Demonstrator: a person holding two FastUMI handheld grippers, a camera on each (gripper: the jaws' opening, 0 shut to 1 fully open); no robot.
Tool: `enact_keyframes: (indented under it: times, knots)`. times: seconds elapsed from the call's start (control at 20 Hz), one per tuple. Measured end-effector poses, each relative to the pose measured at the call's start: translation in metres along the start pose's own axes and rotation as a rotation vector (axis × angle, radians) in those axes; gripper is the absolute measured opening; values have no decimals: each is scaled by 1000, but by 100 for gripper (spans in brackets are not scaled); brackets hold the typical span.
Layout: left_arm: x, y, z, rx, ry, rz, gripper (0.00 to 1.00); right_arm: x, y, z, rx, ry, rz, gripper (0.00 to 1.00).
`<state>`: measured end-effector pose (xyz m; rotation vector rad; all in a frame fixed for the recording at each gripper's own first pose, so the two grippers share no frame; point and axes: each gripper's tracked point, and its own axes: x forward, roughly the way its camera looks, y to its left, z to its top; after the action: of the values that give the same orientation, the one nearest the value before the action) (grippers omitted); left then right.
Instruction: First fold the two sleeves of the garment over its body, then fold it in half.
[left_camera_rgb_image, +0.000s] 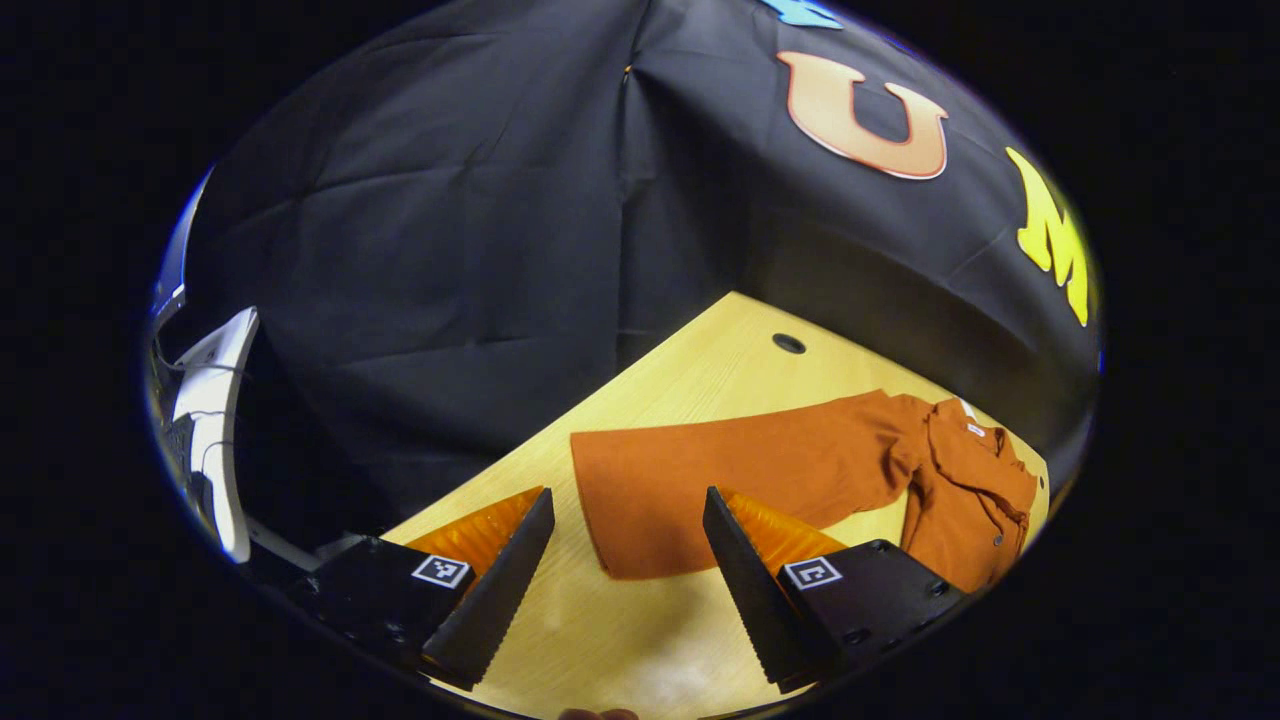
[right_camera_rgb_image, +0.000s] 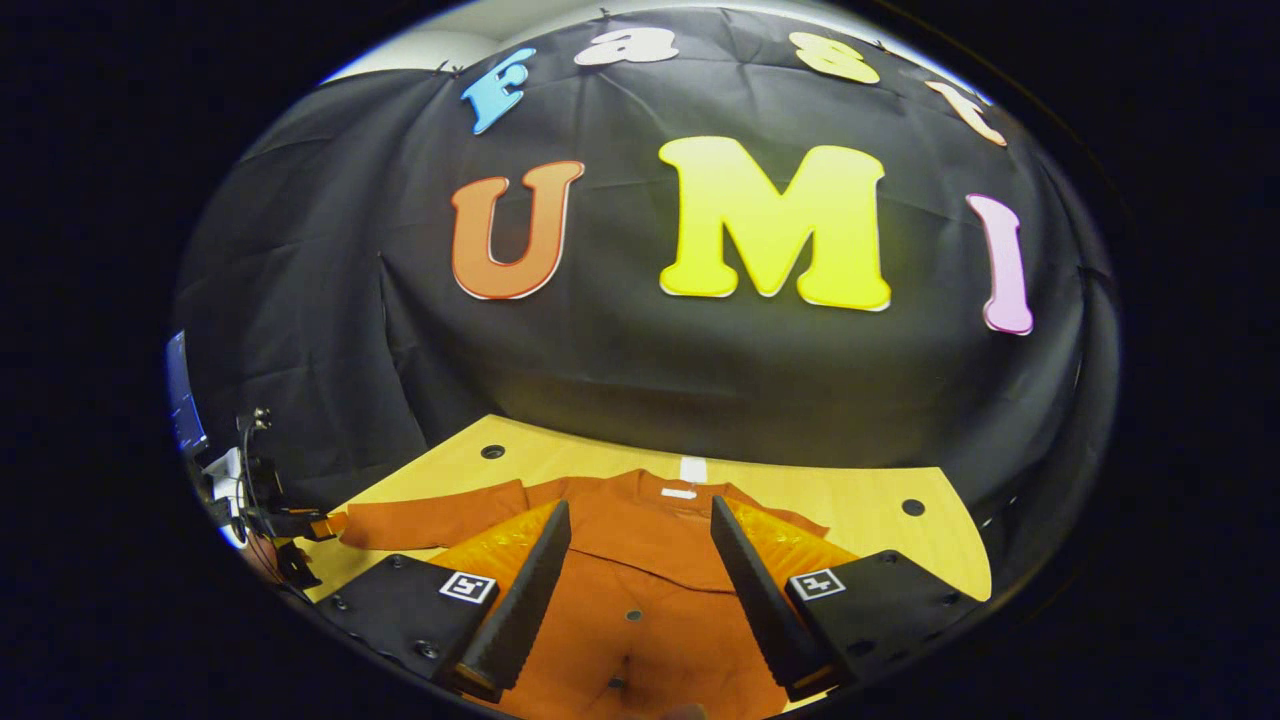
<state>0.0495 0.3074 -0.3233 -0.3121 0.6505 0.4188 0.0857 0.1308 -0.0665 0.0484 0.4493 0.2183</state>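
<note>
Wooden table (left_camera_rgb_image: 700, 380) under a rust-orange button-up shirt (right_camera_rgb_image: 640, 560), lying flat, one sleeve (left_camera_rgb_image: 740, 460) stretched out just ahead of the left gripper (left_camera_rgb_image: 628, 590). Both it and the right gripper (right_camera_rgb_image: 640, 590), which hovers over the shirt's chest, are spread wide, holding nothing. Looks like soft, light, floppy cloth, so I'd pinch that sleeve at the cuff edge (left_camera_rgb_image: 600, 510).

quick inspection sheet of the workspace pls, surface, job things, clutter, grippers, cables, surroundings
surface: wooden table with round holes.
job's things: orange shirt lies flat and unfolded, collar toward the wall; one sleeve stretched straight out to the side, not yet folded over the body.
clutter: nothing seen.
grippers: left gripper jaws open, above the table by the sleeve's cuff end, holding nothing; right gripper jaws open over the shirt's body, holding nothing.
cables: thin wires on a stand at the table's edge.
surroundings: black cloth wall; white equipment at the side.
</note>
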Motion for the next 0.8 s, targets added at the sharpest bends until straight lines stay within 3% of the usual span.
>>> enact_keyframes:
  times: [0.2, 0.25, 0.3, 0.35, 0.45, 0.55, 0.75, 0.8]
  knots:
    - [18, 0, -15, 8, 20, 66, 98, -27, -32, -9, 51, 27, -79, 91]
    - [19, 1, -14, 21, 13, 87, 88, -33, -32, -12, 55, 31, -84, 91]
    - [20, 1, -15, 53, 0, 108, 97, -41, -33, -18, 53, 35, -88, 89]
    - [24, -1, -15, 86, -13, 121, 97, -48, -34, -26, 51, 49, -93, 89]
    - [26, 0, -18, 54, -13, 152, 97, -52, -33, -40, 73, 93, -90, 91]
    - [25, -11, -13, 30, 3, 164, 72, -51, -37, -43, 133, 116, -97, 90]
    - [28, -30, -6, -64, 46, 84, 6, -51, -46, -27, 139, 71, -102, 90]
    - [26, -30, -7, -102, 71, 65, 4, -56, -49, -27, 139, 68, -104, 90]
